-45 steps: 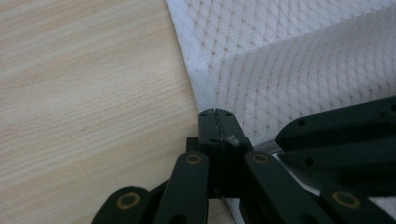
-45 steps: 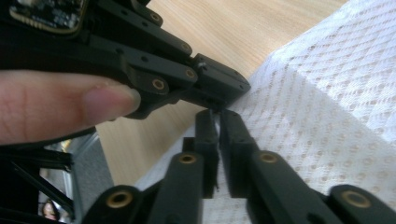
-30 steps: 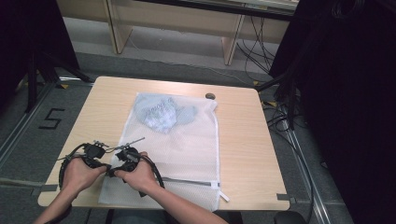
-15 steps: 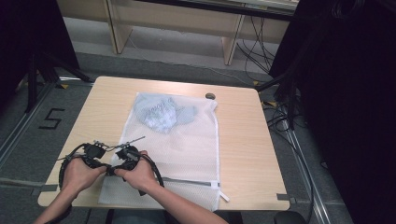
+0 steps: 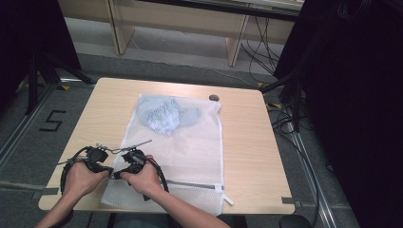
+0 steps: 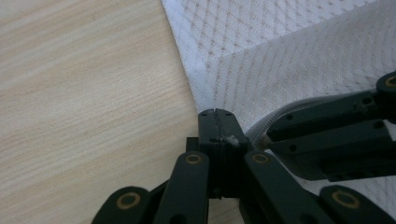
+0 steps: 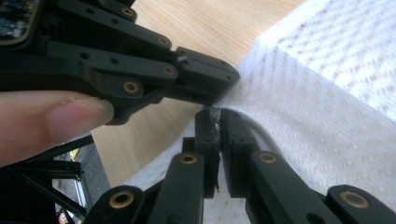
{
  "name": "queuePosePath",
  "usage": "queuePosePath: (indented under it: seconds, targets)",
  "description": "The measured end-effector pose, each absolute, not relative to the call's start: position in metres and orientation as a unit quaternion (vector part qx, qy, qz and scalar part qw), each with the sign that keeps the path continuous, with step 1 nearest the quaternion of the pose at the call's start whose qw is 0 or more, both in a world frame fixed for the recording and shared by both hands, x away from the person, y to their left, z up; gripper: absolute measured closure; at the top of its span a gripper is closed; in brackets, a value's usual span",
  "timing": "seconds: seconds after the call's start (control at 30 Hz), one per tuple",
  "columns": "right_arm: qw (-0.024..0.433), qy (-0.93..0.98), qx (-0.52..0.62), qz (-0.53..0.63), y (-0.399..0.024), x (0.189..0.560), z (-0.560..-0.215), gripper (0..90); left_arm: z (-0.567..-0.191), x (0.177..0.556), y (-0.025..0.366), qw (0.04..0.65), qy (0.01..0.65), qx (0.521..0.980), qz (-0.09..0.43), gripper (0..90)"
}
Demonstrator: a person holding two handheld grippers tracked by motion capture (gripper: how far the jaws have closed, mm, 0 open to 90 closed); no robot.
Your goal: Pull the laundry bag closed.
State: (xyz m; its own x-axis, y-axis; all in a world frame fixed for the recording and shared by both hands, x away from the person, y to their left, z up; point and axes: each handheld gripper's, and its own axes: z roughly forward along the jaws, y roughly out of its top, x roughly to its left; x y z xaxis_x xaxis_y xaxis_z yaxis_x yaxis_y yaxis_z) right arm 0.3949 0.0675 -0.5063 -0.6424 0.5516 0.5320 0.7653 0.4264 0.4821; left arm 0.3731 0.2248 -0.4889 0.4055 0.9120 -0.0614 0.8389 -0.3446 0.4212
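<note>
1. I have a white mesh laundry bag [image 5: 190, 147] lying flat on the wooden table [image 5: 247, 142], with a pale blue garment [image 5: 164, 114] bunched inside at the bag's far end.
2. My left gripper [image 5: 110, 169] sits at the bag's near left edge, jaws together; in the left gripper view a scrap of white mesh shows between them, so I read it as clamped on the bag's edge.
3. My right gripper [image 5: 118, 173] is just beside the left gripper on that same edge. Its jaws have just been closing and now stand pinched together on a fold of the mesh [image 7: 261, 107].
4. Handling, as I judge it: the bag is light, limp and thin. It will drape and sag, not hold shape, and the garment will slide toward whichever end hangs low.
5. Mesh can slip or snag in the pads, so I would grip the doubled hem rather than a single layer.
6. The zipper [image 5: 199, 185] runs along the bag's near end; it should be the firmest place to hold.
</note>
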Motion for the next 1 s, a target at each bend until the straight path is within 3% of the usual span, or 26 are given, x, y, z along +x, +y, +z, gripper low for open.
queuePosePath:
  seconds: [0.53,0.6,1.0]
  targets:
    - [0.143,-0.833,-0.405,-0.348,0.058,0.394,-0.501,87.0,-0.489,0.371,0.224,0.197,0.528,0.820,0.102,89.6]
    - [0.124,-0.845,-0.379,-0.356,0.056,0.396,-0.503,87.0,-0.489,0.371,0.225,0.196,0.526,0.821,0.099,89.6]
    - [0.102,-0.851,-0.380,-0.347,0.055,0.390,-0.498,87.0,-0.489,0.371,0.225,0.198,0.529,0.819,0.100,89.6]
